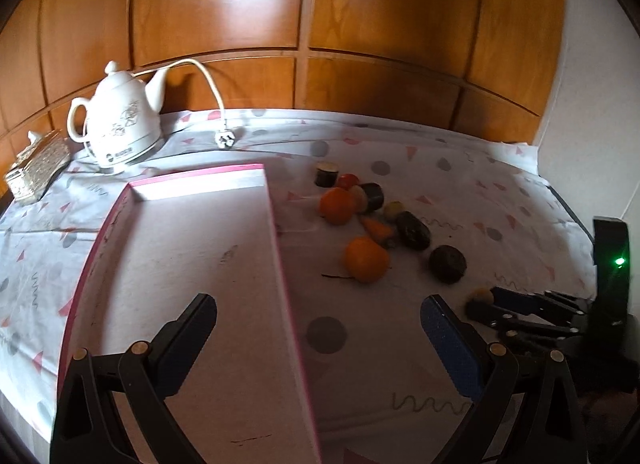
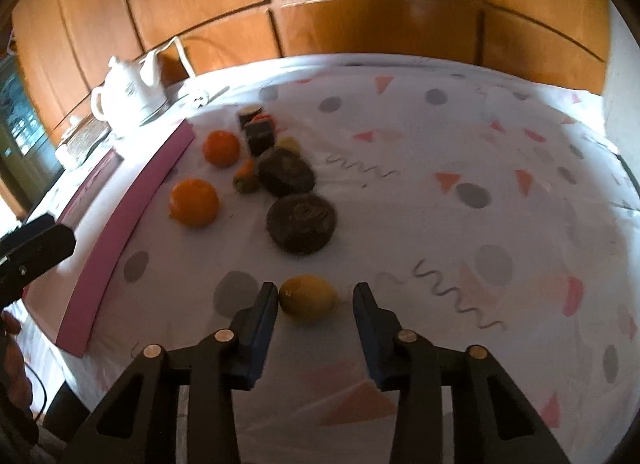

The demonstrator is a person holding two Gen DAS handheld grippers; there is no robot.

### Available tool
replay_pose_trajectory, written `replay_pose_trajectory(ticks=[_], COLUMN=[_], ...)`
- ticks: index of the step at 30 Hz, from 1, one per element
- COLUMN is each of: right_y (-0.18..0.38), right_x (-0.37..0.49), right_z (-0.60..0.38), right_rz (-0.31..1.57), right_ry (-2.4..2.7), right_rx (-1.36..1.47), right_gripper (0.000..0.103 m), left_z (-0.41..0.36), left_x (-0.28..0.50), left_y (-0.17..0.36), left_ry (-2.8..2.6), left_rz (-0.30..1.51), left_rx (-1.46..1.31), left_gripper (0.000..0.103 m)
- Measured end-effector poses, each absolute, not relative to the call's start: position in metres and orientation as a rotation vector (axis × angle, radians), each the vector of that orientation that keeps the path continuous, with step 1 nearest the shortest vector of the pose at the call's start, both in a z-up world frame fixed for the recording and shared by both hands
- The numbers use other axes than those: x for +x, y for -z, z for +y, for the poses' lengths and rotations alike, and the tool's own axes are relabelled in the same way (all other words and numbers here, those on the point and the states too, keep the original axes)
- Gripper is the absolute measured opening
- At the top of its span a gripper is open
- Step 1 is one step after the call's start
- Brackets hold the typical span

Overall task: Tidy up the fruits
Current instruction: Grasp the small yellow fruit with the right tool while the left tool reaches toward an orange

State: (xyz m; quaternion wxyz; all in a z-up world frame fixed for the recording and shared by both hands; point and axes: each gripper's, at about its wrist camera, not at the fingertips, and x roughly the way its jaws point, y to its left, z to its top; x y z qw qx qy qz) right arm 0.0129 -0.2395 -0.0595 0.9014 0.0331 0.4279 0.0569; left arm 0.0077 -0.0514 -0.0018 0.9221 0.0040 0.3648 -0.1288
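Lemon [image 2: 307, 297] sits on the patterned cloth [image 2: 460, 151] right between the fingers of the right gripper [image 2: 316, 300], and there's daylight on one side: the left finger [image 2: 267, 304] is touching or all but touching the fruit, the right finger stands clear of it, so no squeeze on it here. No earlier picture to compare, just that half-closed bracket around the yellow fruit.

Just beyond the lemon lies a dark round piece [image 2: 302, 221], and behind that another dark lump [image 2: 285, 171]. To their left, two oranges, the nearer orange [image 2: 194, 201] and the farther orange [image 2: 221, 147], with a small carrot-coloured piece [image 2: 246, 175] between the fruit and the dark lump. At the back of the cluster, dark cylinders with pale cut ends [image 2: 260, 131], too blurred to name.

Along the left runs the pink-edged tray [image 1: 276, 223], bare inside. The left gripper [image 1: 318, 324] hangs over its near corner, fingers wide apart with nothing between them, one finger above the tray floor and the other above the cloth.

Back on the worktop's far edge: a white kettle [image 1: 120, 123], its cord and plug [image 1: 225, 139], and a patterned box [image 1: 36, 167] beside it. Wood panelling [image 1: 360, 23] behind.
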Motion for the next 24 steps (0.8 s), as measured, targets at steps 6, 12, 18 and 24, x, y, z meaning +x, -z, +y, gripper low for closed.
replay_pose_trajectory(ticks=[6,12,18,24], right_y=[0.064,0.067,0.069,0.071], right_x=[0.019,0.029,0.034,0.032], right_z=[-0.232,-0.252,-0.26,-0.267], right_rz=[0.844,0.808,0.795,0.778], right_ry=[-0.076,0.061,0.065,0.039], right_rx=[-0.04,-0.092,-0.091,-0.027], right_gripper=[0.03,0.03,0.03,0.03], left_z=[-0.064,-0.078,-0.098,-0.114], left_x=[0.016,0.037,0.064,0.085], left_y=[0.004,0.008,0.019,0.036], left_ry=[0.321,0.36,0.349,0.318], left_rz=[0.79,0.861,0.938,0.975], left_rx=[0.021,-0.009,-0.009,0.033], left_gripper=[0.094,0.072,0.053,0.053])
